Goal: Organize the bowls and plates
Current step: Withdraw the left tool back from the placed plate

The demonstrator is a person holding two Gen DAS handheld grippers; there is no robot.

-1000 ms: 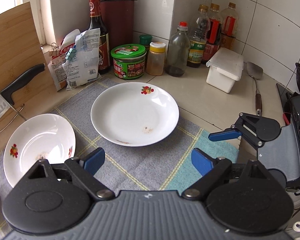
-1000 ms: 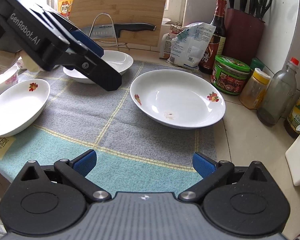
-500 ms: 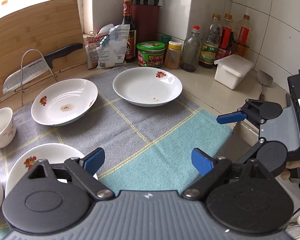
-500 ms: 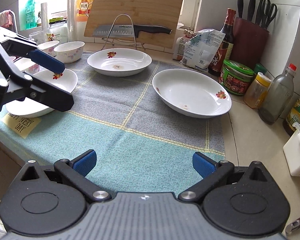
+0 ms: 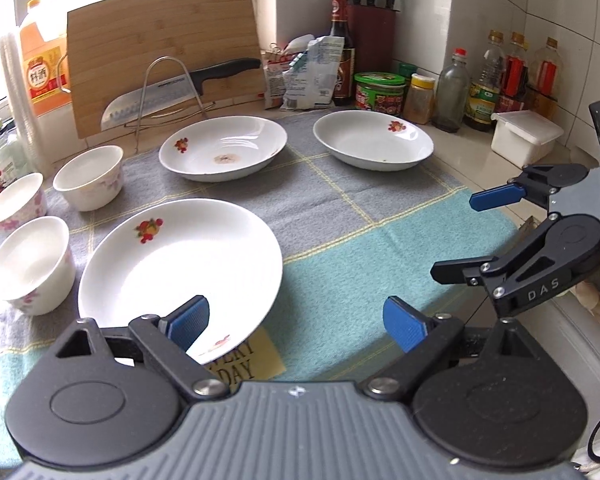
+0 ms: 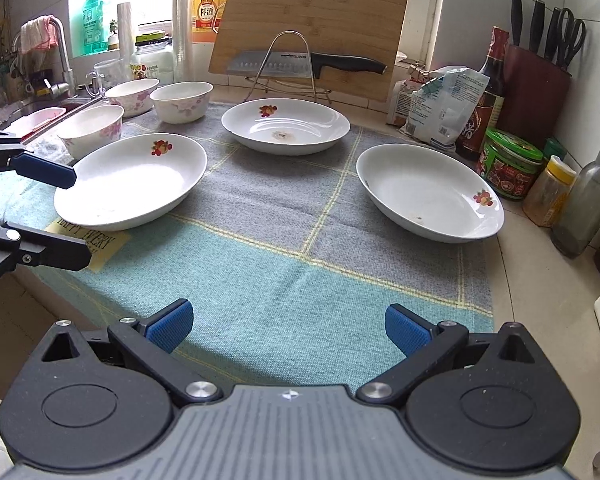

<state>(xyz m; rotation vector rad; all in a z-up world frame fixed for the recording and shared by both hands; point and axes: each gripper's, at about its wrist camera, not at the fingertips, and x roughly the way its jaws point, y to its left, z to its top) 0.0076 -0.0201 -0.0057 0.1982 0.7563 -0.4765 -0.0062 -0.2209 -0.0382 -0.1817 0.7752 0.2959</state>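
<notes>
Three white plates with fruit prints lie on a grey-and-teal cloth (image 5: 340, 216): a near-left plate (image 5: 180, 272) (image 6: 132, 178), a far-middle plate (image 5: 224, 146) (image 6: 286, 124) and a far-right plate (image 5: 374, 140) (image 6: 430, 196). Three floral bowls stand at the left (image 5: 32, 264) (image 5: 90, 178) (image 5: 14, 202); they also show in the right wrist view (image 6: 94, 128) (image 6: 181, 101) (image 6: 134, 94). My left gripper (image 5: 296, 322) is open and empty, at the near-left plate's front rim. My right gripper (image 6: 288, 326) is open and empty above the cloth's front.
A cutting board (image 6: 312, 28) and a knife on a wire rack (image 6: 300, 62) stand behind the plates. Jars, bottles and a knife block (image 6: 536, 92) line the right wall. A white box (image 5: 526, 140) sits at the right. A sink and faucet (image 6: 56, 60) are at far left.
Both grippers have pulled back toward the counter's front edge and the views have widened. The bowls and near-left plate have come into view. Both stay open.
</notes>
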